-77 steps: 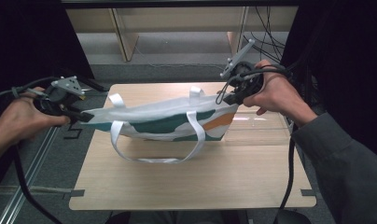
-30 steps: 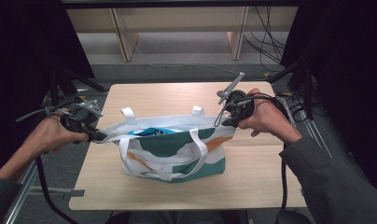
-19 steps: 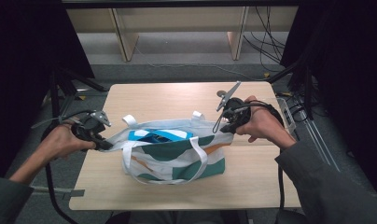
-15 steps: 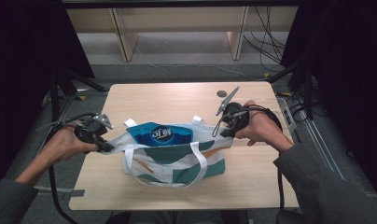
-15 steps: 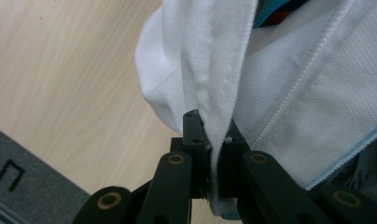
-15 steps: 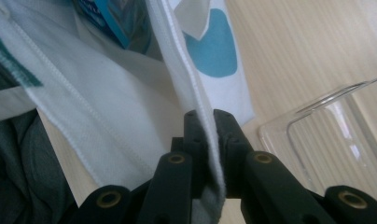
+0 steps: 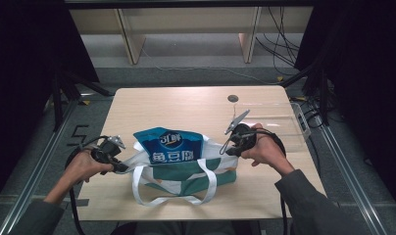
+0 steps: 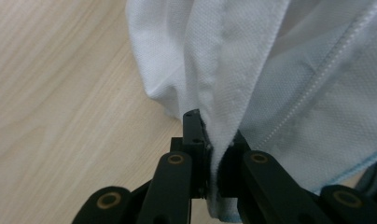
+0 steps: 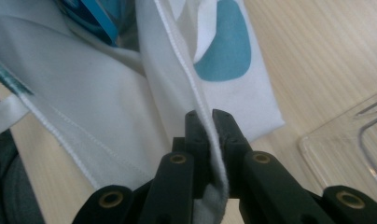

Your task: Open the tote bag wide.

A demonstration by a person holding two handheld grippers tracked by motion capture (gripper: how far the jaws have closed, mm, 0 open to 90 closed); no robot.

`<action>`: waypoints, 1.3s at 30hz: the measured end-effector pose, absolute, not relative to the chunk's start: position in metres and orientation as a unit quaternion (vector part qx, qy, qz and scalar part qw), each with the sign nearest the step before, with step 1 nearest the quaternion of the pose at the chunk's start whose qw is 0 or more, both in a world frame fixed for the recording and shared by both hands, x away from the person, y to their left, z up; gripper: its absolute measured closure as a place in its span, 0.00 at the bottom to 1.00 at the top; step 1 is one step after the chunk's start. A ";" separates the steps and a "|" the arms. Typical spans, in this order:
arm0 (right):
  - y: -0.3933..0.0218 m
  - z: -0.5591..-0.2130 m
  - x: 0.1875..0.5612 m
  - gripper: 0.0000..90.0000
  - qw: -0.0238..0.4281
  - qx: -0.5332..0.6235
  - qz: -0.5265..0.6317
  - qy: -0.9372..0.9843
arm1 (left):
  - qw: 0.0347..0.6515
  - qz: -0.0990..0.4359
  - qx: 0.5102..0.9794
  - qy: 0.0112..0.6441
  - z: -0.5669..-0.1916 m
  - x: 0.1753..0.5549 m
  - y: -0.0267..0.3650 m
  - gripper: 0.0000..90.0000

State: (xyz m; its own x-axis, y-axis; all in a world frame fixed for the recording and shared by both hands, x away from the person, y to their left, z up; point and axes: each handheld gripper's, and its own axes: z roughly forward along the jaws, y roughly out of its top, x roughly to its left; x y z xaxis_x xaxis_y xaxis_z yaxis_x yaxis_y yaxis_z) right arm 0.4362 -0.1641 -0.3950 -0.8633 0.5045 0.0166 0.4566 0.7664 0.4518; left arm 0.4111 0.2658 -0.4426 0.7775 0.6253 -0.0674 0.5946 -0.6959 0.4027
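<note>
A: The white fabric tote bag with teal patches and white strap handles (image 7: 186, 174) is seen standing on the pale wooden table (image 7: 186, 105), towards its near edge. Its left rim is clamped by the left gripper (image 7: 118, 165), the jaws closed narrowly onto a fold of white cloth.

B: Confirmed up close: in the left gripper view the left gripper (image 8: 210, 154) is pinched tight on the seam, nothing but fabric between the pads. And the other end?

A: The right rim is pinched the same way by the right gripper (image 7: 232, 148); the stitched hem is seen trapped between closed jaws of the right gripper (image 9: 210, 135).

B: The mouth is held spread between the two. A blue glossy snack packet with white lettering (image 7: 170, 146) is seen upright inside, rising above the rim.

A: A clear plastic tray (image 7: 284, 126) is noted just beside the right hand (image 7: 264, 149).
</note>
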 end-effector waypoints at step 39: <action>-0.164 -0.405 0.397 0.60 0.092 0.304 0.334 0.887 | 0.257 0.078 0.905 0.328 -0.427 0.405 0.255 0.56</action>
State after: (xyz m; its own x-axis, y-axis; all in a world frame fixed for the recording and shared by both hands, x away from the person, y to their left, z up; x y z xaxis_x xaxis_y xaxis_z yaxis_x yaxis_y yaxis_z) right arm 0.3970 -0.1638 -0.4047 -0.7981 0.6013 0.0392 0.4775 0.5914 0.6497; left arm 0.4047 0.2552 -0.4270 0.7720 0.6350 -0.0272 0.5545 -0.6518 0.5174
